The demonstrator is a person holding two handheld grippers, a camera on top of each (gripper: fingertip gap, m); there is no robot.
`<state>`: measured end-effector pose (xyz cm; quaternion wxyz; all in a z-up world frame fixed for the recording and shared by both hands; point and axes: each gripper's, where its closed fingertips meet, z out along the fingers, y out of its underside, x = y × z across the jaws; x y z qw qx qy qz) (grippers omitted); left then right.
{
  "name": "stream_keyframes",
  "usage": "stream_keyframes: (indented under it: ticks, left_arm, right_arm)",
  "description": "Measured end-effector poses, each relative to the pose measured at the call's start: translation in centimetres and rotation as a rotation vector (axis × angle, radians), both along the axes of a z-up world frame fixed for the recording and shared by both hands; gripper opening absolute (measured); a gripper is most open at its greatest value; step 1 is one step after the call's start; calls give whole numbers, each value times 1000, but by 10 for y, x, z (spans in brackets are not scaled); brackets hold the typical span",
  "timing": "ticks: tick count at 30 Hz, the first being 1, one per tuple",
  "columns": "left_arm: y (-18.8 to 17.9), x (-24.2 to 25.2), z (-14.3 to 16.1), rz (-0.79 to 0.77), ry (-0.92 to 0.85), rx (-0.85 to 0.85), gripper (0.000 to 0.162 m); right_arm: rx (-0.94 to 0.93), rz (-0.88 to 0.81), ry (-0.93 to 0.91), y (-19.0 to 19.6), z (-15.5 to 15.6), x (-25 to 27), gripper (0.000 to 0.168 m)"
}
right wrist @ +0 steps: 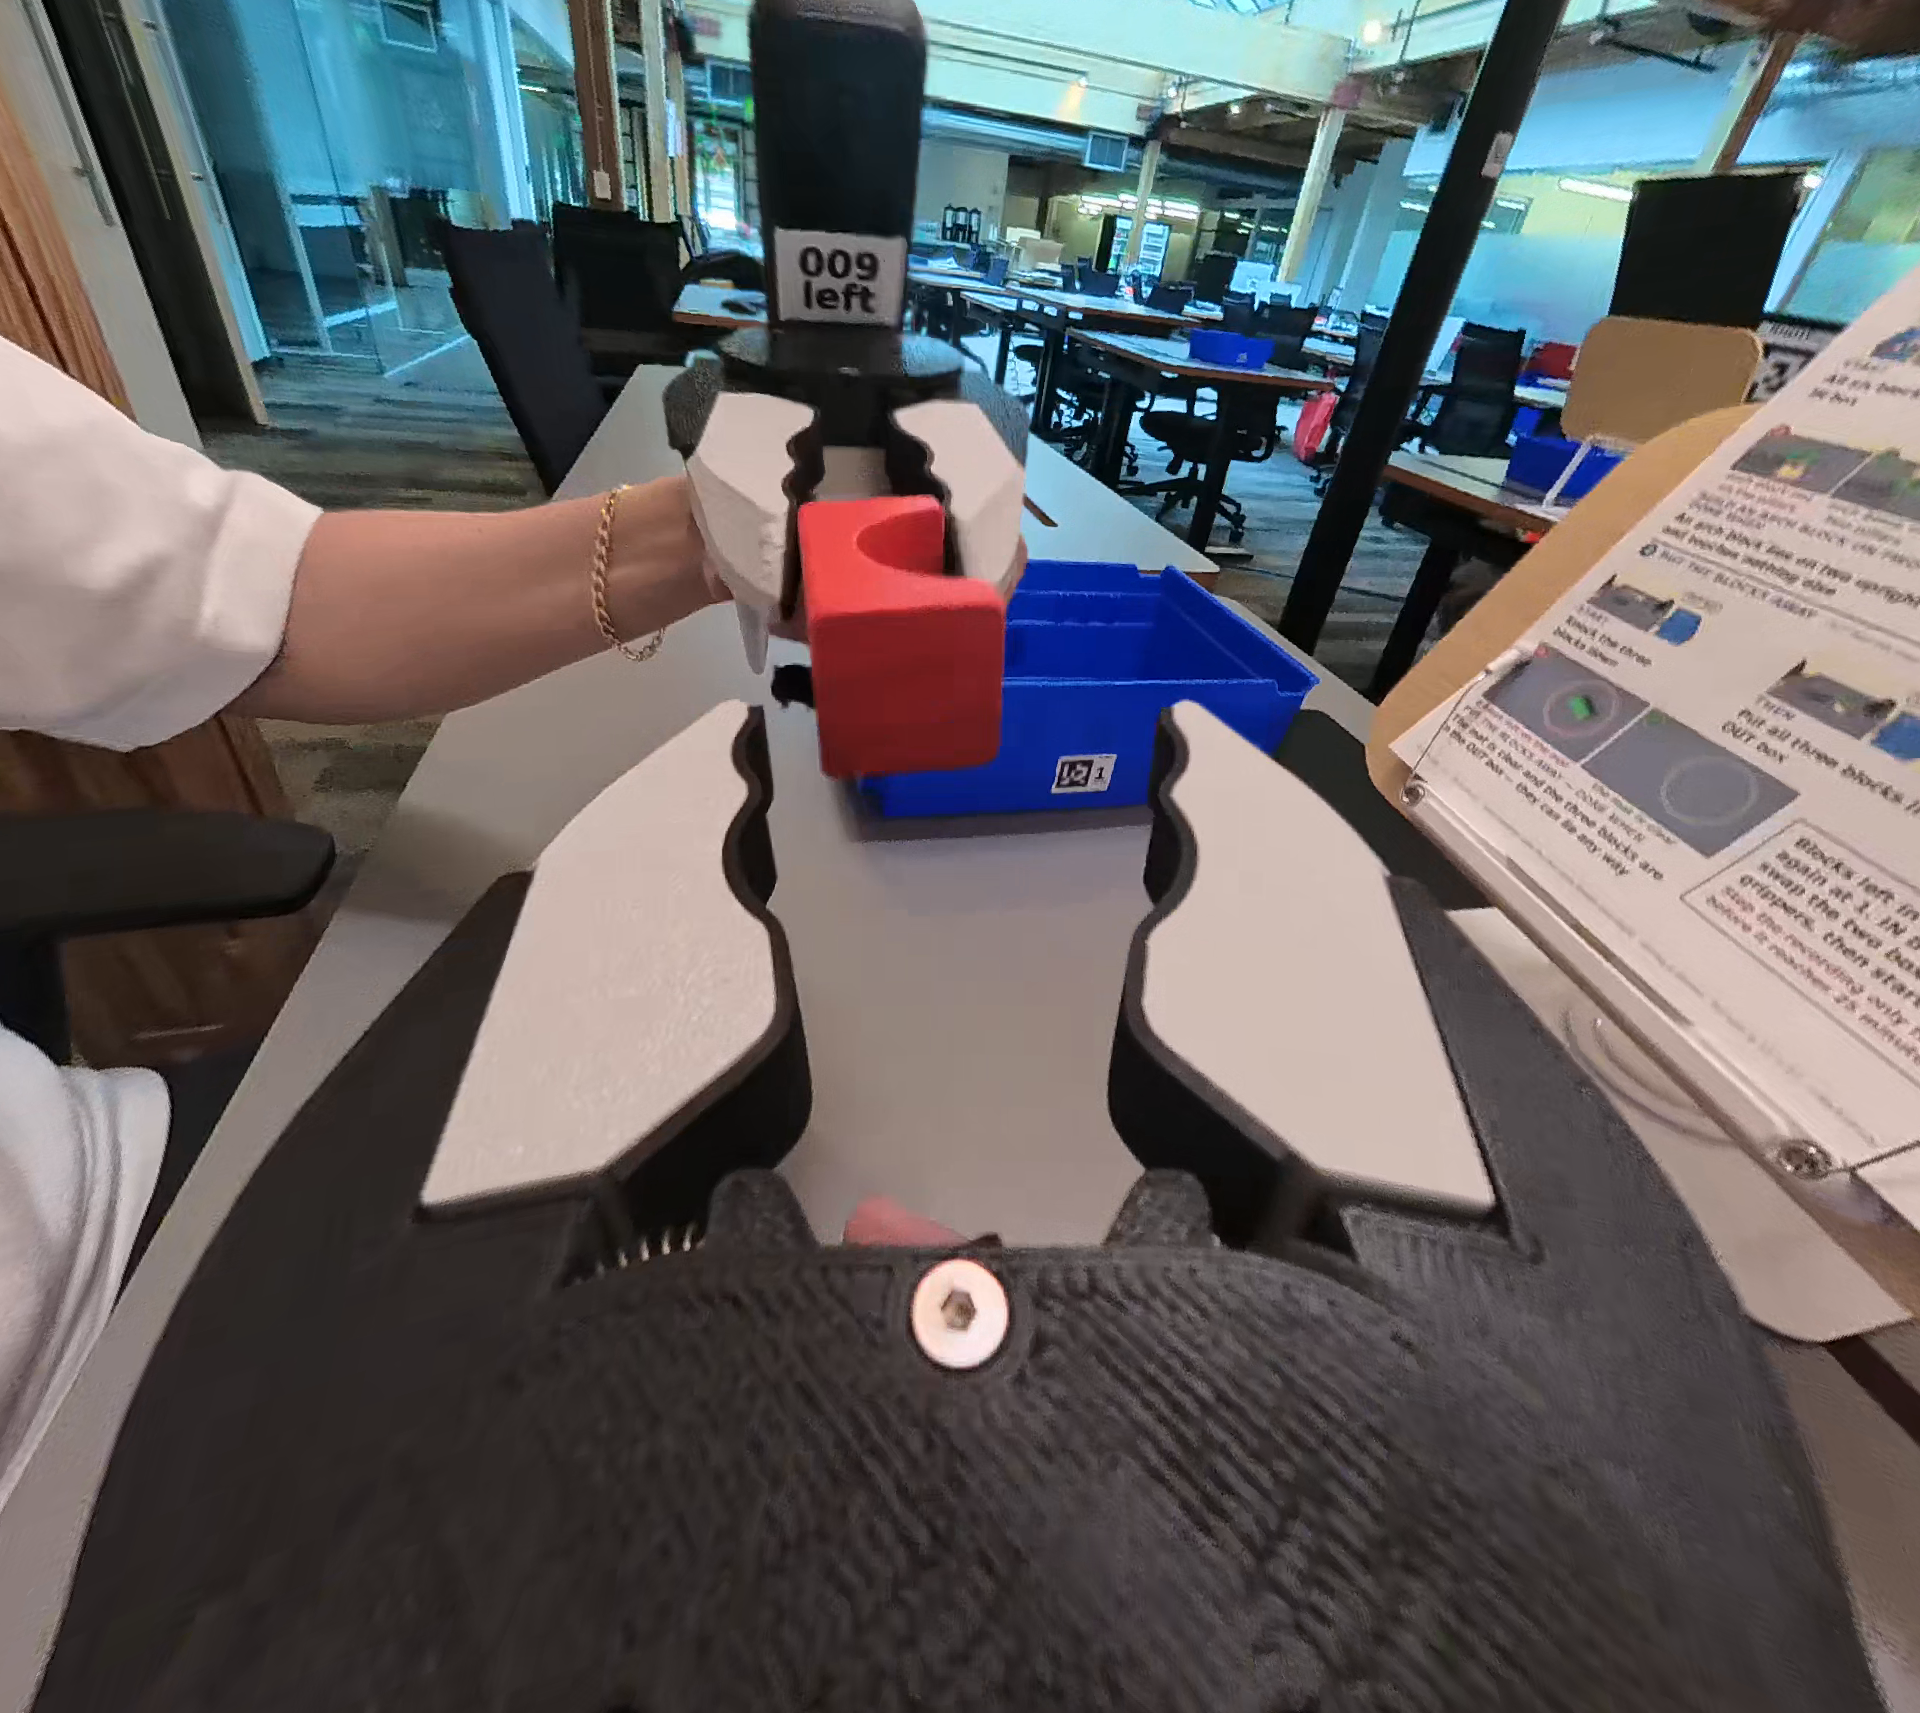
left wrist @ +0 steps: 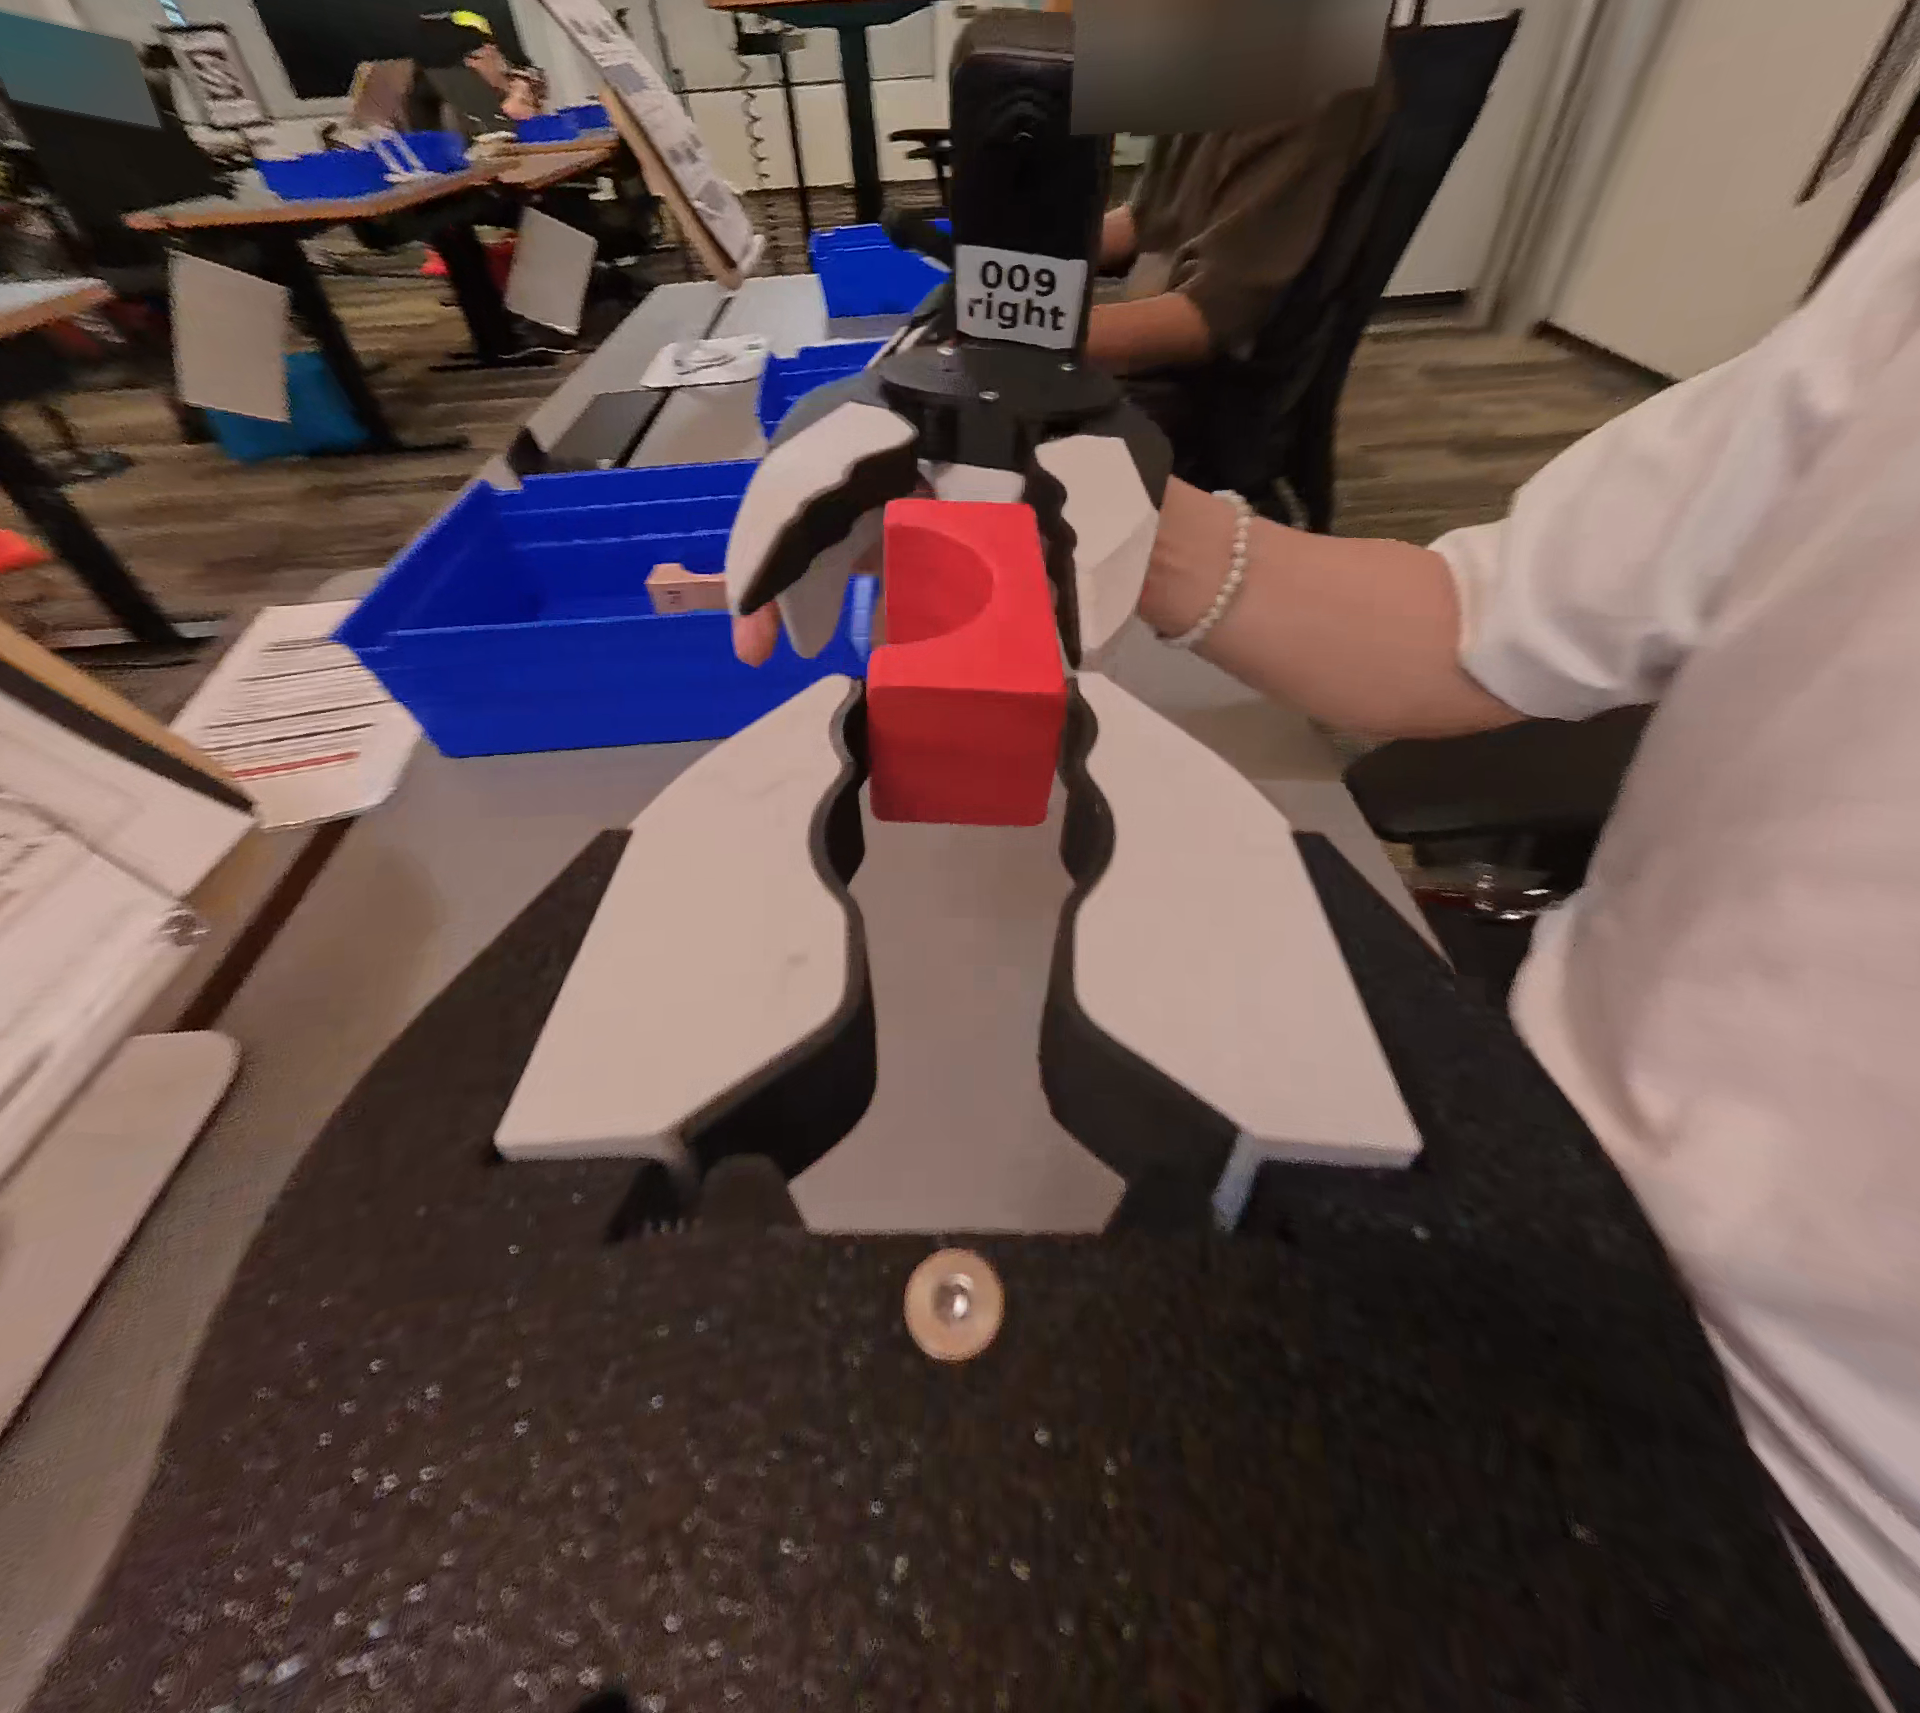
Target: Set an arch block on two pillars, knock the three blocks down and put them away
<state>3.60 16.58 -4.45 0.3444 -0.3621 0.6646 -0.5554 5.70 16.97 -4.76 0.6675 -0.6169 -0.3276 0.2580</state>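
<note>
Between both claws, at twelve o'clock from each, hangs the red block (left wrist: 966, 697) — left claw (left wrist: 961, 728) grips it; right claw (right wrist: 961, 790) gapes wide, just short, above the table (right wrist: 935, 988).

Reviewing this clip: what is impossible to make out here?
1. Left wrist view: whether the right gripper touches the block; its jaws overlap it.
2. Left wrist view: tan piece in the bin, half hidden by that gripper.
3. Right wrist view: printed sheet, cut off by the right edge.
</note>
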Motion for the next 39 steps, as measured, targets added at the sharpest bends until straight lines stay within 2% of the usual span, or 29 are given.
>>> stream_keyframes:
  ticks: [2,5,6,12,15,19,21,23,25,28,30,32,36,39]
  left_arm:
    - [-2,1,-2,-17,9,-15,35]
    - [-3,2,-6,-18,16,-13,35]
    - [-2,2,-6,-15,13,-9,35]
    - [5,2,-5,47,-65,69,35]
    - [15,3,-10,138,-106,257,50]
    - [20,4,-23,205,-95,617,58]
    - [23,6,-24,240,-110,776,58]
    - [28,8,-15,305,-175,855,62]
    - [27,8,-8,313,-209,847,61]
    - [17,6,-9,229,-198,786,57]
    - [12,6,-10,185,-189,764,49]
    - [6,4,-14,127,-156,743,34]
    - [8,5,-17,124,-133,719,34]
    - [10,6,-13,153,-119,576,34]
  right_arm:
    - [19,14,-4,-2,4,-4,67]
    - [21,50,-19,-7,4,-9,39]
    - [17,41,-21,-6,4,-9,35]
    - [-111,8,47,0,-4,-9,34]
    - [-294,22,236,5,-4,-3,34]
    - [-527,137,471,4,-6,2,34]
    - [-589,186,534,3,-7,3,34]
    - [-616,165,527,5,-14,5,34]
    - [-623,186,539,4,-15,4,34]
    - [-645,232,527,-1,-18,-2,34]
    - [-655,245,510,-2,-20,-6,34]
    - [-656,257,524,-3,-18,-6,34]
    - [-586,230,500,-1,-18,-2,36]
    - [-414,129,404,2,-11,9,57]
